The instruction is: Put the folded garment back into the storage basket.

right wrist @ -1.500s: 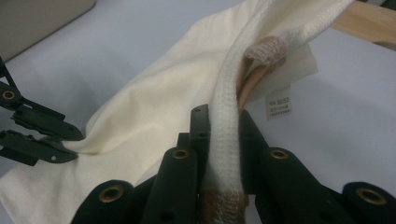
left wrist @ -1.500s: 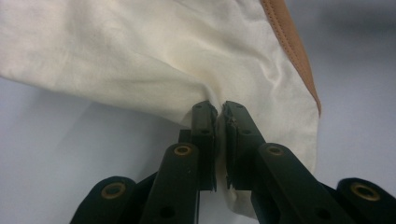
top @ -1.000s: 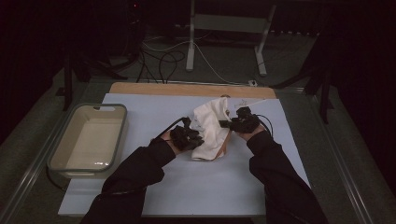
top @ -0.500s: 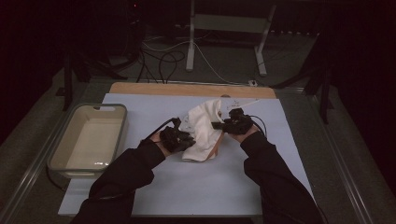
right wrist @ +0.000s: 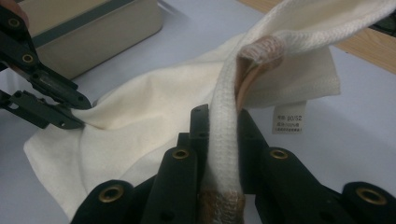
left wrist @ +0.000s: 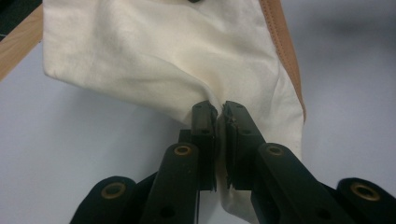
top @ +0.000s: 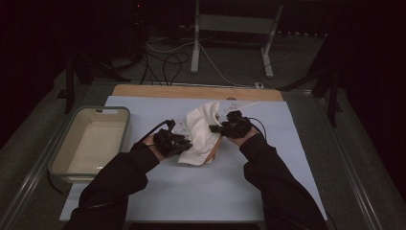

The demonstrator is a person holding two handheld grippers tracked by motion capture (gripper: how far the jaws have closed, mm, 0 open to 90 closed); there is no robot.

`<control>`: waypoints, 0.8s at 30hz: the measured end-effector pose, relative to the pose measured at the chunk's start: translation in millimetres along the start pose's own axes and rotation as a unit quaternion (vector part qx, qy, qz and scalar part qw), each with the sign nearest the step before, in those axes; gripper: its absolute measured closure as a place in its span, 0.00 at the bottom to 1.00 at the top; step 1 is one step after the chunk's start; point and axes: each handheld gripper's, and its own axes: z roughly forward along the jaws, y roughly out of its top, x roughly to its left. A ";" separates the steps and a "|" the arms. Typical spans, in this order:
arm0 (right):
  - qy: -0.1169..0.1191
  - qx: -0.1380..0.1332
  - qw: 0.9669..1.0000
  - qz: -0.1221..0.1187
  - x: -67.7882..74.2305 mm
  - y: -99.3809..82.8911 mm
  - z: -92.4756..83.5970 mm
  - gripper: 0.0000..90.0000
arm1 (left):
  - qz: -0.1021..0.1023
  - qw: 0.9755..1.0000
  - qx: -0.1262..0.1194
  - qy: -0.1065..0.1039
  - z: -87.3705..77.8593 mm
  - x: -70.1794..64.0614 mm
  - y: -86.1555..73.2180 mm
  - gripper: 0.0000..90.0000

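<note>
Right gripper view: right gripper (right wrist: 219, 135) clamped on ribbed hem (right wrist: 224, 140) of cream garment (right wrist: 154, 116); left gripper (left wrist: 219, 126) pinching cloth. Probably spreading; pull apart evenly, keeping both grips tight.

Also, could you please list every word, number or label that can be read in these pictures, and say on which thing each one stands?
"90/52": top line of the small white tag sewn to the cream garment, seen in the right gripper view.
Lines below it on the tag: too small and blurred to read.
Faint marks on the garment in the high view: too small to read.
No other text is visible on the tub, the table or the grippers.
</note>
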 end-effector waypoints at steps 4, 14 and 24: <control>0.005 -0.001 1.000 0.000 4.3 3.4 5.1 0.91 | -0.001 1.000 -0.001 0.001 -4.9 1.6 -4.3 0.94; 0.012 -0.005 1.000 -0.011 14.2 11.8 14.7 0.91 | -0.002 1.000 0.004 0.004 -17.8 6.1 -13.3 0.94; 0.022 -0.008 1.000 -0.020 26.4 23.2 25.5 0.91 | -0.004 1.000 0.011 0.009 -33.1 11.6 -22.9 0.94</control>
